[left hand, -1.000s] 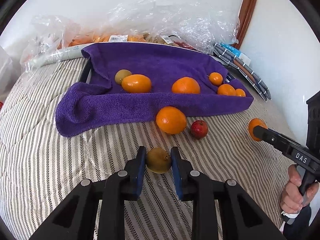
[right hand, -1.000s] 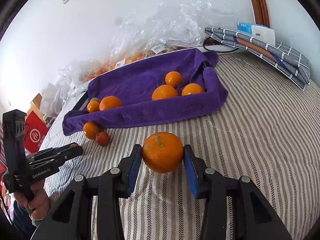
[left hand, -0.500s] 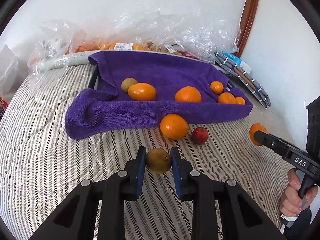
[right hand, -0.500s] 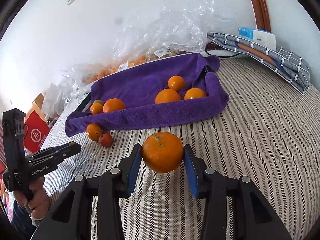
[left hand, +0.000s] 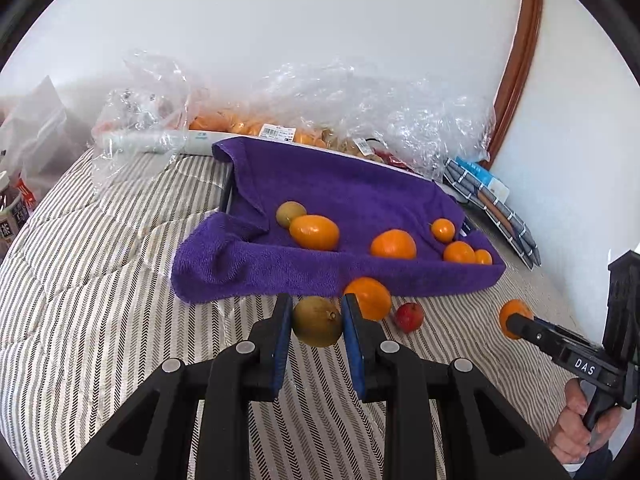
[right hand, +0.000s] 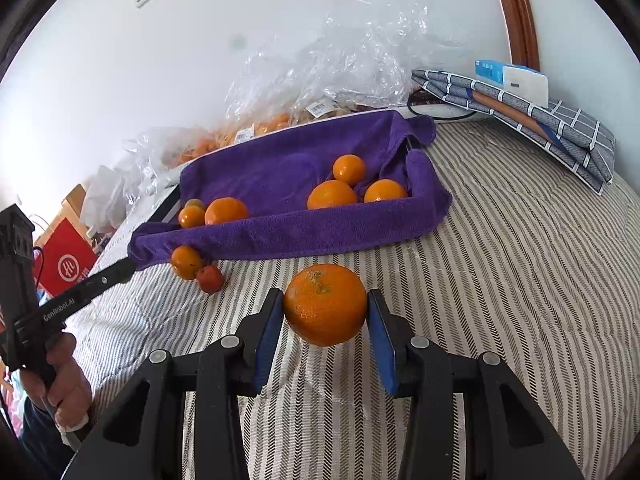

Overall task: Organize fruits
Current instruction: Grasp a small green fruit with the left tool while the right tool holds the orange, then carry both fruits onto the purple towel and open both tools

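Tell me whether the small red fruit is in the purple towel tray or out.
Out. The small red fruit lies on the striped bedding, beside an orange.

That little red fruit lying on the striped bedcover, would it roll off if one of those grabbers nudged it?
Probably yes: the red fruit looks round and smooth, so a nudge would likely roll it. It lies beside an orange, which might block it on that side. The soft striped bedcover would likely slow it soon.

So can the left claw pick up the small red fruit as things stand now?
Probably not yet: the left claw is shut on a greenish fruit. The red fruit lies uncovered on the bedspread, just right of it.
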A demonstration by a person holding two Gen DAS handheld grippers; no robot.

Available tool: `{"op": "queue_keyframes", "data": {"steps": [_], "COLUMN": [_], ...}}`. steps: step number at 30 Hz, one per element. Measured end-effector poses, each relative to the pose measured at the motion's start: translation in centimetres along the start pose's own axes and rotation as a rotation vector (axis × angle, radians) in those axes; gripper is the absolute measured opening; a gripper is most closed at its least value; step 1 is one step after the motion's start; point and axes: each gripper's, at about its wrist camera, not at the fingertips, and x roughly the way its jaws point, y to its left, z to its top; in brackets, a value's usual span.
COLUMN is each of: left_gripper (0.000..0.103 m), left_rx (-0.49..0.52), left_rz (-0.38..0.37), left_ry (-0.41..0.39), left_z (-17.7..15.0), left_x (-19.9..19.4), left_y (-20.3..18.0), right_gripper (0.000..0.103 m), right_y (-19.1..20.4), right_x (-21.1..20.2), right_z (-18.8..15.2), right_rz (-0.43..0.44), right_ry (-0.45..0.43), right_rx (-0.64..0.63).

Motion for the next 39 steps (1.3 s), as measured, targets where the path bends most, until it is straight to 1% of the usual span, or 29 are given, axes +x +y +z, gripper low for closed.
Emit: {"op": "queue_keyframes", "data": {"steps": [3,7,10,17,20,22,25,30,33,36,38,39], "left_gripper": [0.024,0.024,0.024,0.024,0.024,0.024,0.024,0.024,0.024,0.024,0.024,0.024], "left_rx": [-0.020,-0.004,-0.020,-0.058,-0.058,-0.062,-0.072,-0.054,-0.052,-0.080,-0.079,-0.078], "left_rz": [0.001,0.062,0.052,0.059,0.085,0.088,0.084,0.100,0.116,0.100,0.085,0.089], "left_ry": [-0.008,-0.042,-0.039,-0.040,-0.051,-0.062,-0.095,-0.121,-0.124,-0.132,-0.112,-0.115], "left_z": [0.1,0.1,0.2,0.4,0.4,0.5,1.7,5.1,7.0,8.1,8.7,8.9], "left_x": [-0.1,-0.5,-0.4,-0.5,-0.6,-1.0,-1.5,-1.0,0.8,2.9,4.6,5.3], "left_y": [0.3,0.1,0.3,1.1,1.2,1.3,1.5,0.7,-0.2,-0.8,-1.5,-1.9], "right_gripper": [0.042,0.042,0.042,0.042,0.042,0.042,0.042,0.042,0.042,0.042,0.042,0.042], "right_y": [0.2,0.1,0.3,0.5,0.4,0.2,0.2,-0.1,-0.3,-0.7,-1.2,-1.5], "right_x": [-0.6,-1.4,-2.0,-2.2,-1.9,-1.6,-1.4,-0.6,0.7,2.3,3.6,4.1], "right_z": [0.4,1.4,2.6,5.1,6.1,6.7,7.7,9.1,10.0,10.6,10.9,10.9], "right_rz": [-0.006,0.012,-0.002,-0.006,0.003,0.003,-0.009,-0.021,-0.030,-0.023,-0.012,-0.010], "right_ry": [-0.013,-0.041,-0.071,-0.111,-0.121,-0.117,-0.121,-0.143,-0.149,-0.142,-0.127,-0.123], "right_rx": [-0.013,-0.002,-0.017,-0.024,-0.019,-0.010,-0.020,-0.029,-0.035,-0.027,-0.012,-0.004]}}
